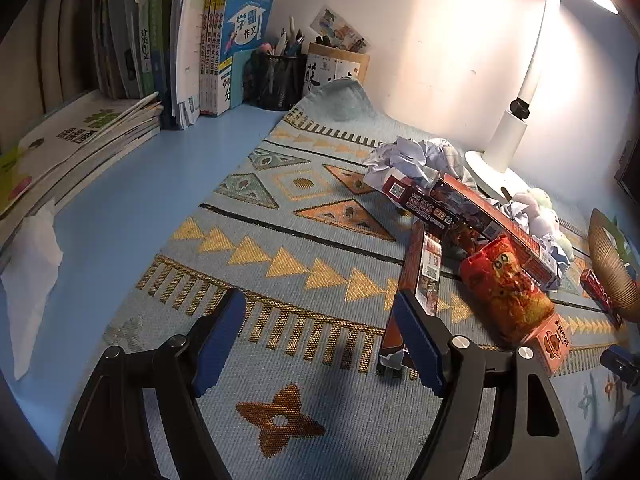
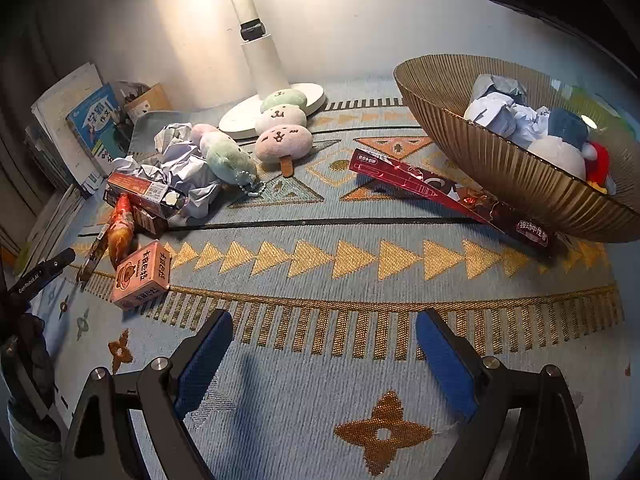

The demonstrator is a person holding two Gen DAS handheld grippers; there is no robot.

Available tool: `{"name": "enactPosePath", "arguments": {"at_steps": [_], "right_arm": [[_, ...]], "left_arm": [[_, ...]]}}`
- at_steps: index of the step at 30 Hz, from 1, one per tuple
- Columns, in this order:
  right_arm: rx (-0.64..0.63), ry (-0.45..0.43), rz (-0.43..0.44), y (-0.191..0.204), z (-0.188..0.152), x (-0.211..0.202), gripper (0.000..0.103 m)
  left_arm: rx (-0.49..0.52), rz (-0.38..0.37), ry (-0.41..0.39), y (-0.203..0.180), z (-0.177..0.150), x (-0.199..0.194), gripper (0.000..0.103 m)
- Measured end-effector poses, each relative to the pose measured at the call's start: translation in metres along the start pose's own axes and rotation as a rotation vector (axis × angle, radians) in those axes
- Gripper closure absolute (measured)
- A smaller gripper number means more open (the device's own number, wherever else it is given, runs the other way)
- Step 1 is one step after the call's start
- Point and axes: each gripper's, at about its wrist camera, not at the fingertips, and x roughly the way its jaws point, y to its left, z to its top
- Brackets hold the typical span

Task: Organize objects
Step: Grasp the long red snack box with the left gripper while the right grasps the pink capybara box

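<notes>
Left gripper (image 1: 320, 340): jaws spread wide, nothing held, low over the patterned mat (image 1: 280, 208); its right finger sits just beside the end of a long narrow box (image 1: 420, 276).

Right gripper (image 2: 324, 356): jaws likewise apart and empty, over bare mat.

Clutter, left heap: orange snack packet (image 1: 504, 292), pink carton (image 2: 142, 276), long printed boxes (image 1: 492, 216), crumpled paper (image 2: 180, 160), pastel plush skewer (image 2: 282, 128) leaning on the lamp base (image 2: 240, 120).

Red pen box (image 2: 440, 192): near end tucked under the ribbed bowl (image 2: 500, 168).

Bowl contents: paper balls and plush, apparently the collecting point, so remaining items likely go there.
</notes>
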Motion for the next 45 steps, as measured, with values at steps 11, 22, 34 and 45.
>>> {"name": "enactPosePath", "arguments": {"at_steps": [11, 22, 34, 45], "right_arm": [[-0.001, 0.018, 0.016, 0.014, 0.0, -0.004, 0.011], [-0.121, 0.12, 0.141, 0.147, -0.003, 0.027, 0.035], [0.111, -0.011, -0.095, 0.068, 0.008, 0.014, 0.045], [-0.061, 0.009, -0.009, 0.13, 0.019, 0.031, 0.017]], "left_arm": [[0.045, -0.109, 0.025, -0.006, 0.005, -0.002, 0.028], [0.272, -0.129, 0.12, -0.061, 0.002, 0.029, 0.053], [0.222, -0.172, 0.114, -0.052, 0.005, 0.029, 0.058], [0.22, -0.165, 0.121, -0.053, 0.005, 0.03, 0.058]]}}
